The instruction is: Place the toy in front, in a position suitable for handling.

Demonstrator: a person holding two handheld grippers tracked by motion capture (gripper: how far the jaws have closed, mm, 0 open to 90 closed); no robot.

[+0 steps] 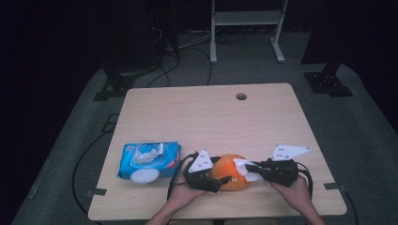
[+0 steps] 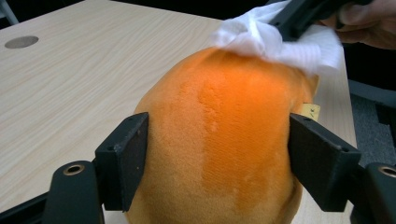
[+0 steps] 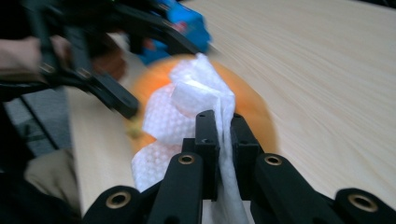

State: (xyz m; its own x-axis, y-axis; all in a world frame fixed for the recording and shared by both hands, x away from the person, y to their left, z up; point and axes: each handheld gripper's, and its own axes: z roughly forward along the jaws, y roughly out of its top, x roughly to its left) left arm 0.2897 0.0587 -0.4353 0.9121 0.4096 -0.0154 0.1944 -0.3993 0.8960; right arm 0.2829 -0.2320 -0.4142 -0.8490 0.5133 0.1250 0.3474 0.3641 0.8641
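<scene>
Light wooden table [image 1: 197,117], blue wipes pack [image 1: 149,161], orange plush toy [image 1: 230,172]

A pale wood-grain worktop [image 1: 206,117] with a round cable hole [image 1: 241,96] stands on grey carpet [image 1: 366,126]. Behind it the room goes dark — black stand feet [image 1: 328,82] at either side, loose cables [image 1: 187,51] on the floor, and a white metal frame [image 1: 246,28].

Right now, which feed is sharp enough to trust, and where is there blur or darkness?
Left gripper view: sharp on the orange plush toy and white wipe. Right gripper view: motion-smeared around the tabletop and wipe pack. High view: dim, soft, surroundings nearly black.
</scene>
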